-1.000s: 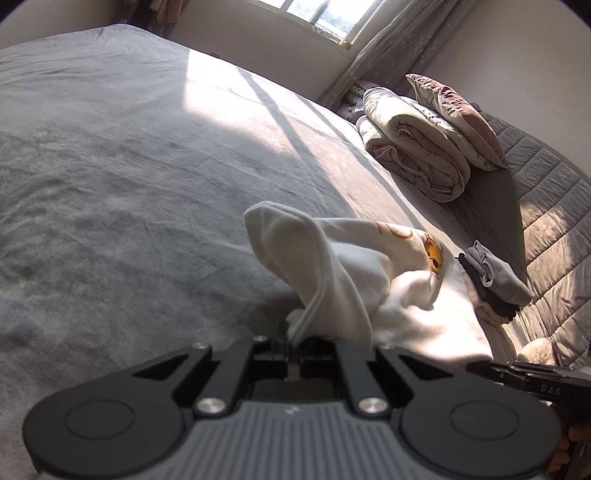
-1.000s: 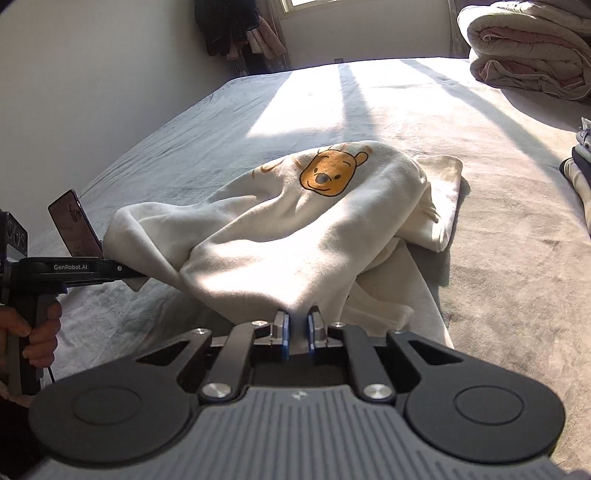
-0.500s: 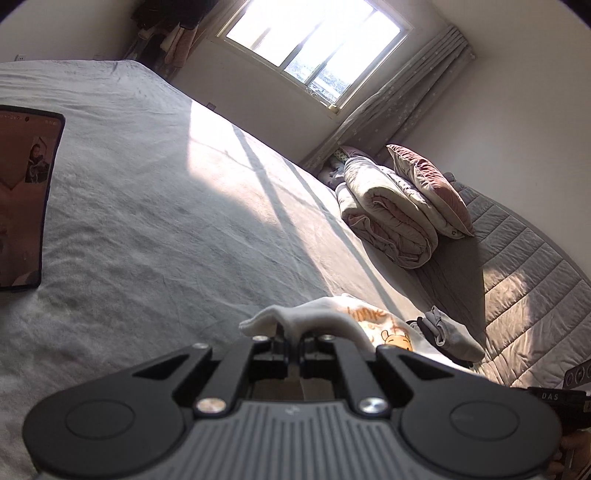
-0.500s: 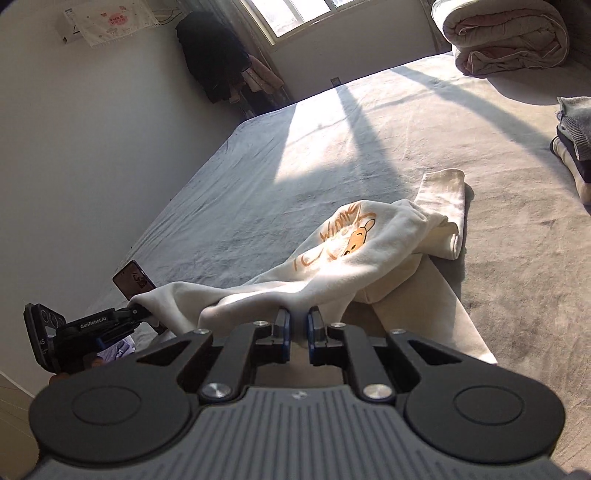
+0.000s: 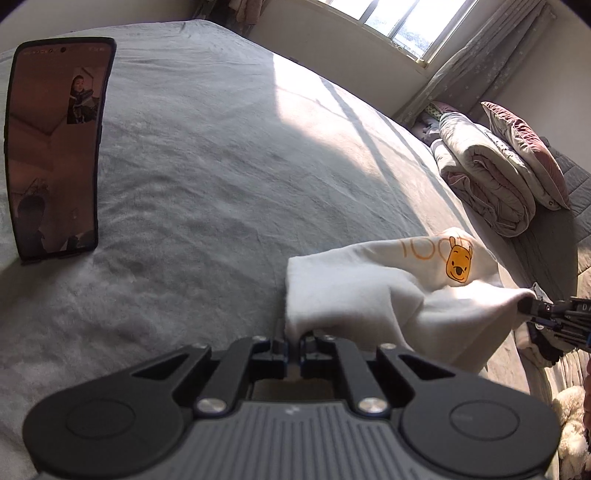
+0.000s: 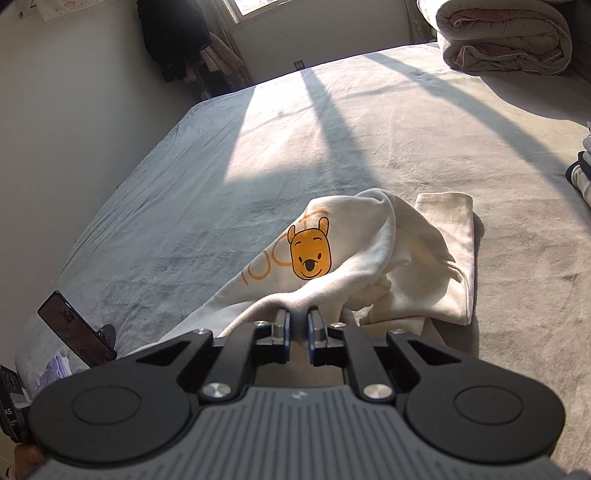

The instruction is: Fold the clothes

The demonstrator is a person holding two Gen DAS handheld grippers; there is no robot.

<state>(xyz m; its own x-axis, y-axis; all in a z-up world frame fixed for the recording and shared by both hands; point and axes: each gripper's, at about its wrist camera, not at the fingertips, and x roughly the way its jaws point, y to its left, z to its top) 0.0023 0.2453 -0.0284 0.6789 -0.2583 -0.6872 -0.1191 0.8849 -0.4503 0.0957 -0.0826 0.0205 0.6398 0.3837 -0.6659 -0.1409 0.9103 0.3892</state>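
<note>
A cream sweatshirt (image 6: 373, 254) with an orange bear print (image 6: 309, 254) lies bunched near the middle of a wide bed, one edge lifted off it. The left gripper (image 5: 293, 341) is clenched on a fold of its cloth, and the right gripper (image 6: 297, 326) pinches another fold between its pads. The grey bed cover (image 5: 221, 177) is plush and creased, crossed by bars of sunlight from a window (image 5: 399, 22) with a pale curtain. A phone (image 5: 55, 147) stands propped on the cover at left. A rolled quilt (image 6: 506, 33) sits at the far end, and dark clothes (image 6: 173, 37) hang in a corner. Folded garments (image 6: 581, 173) at the right edge are cut off.
</note>
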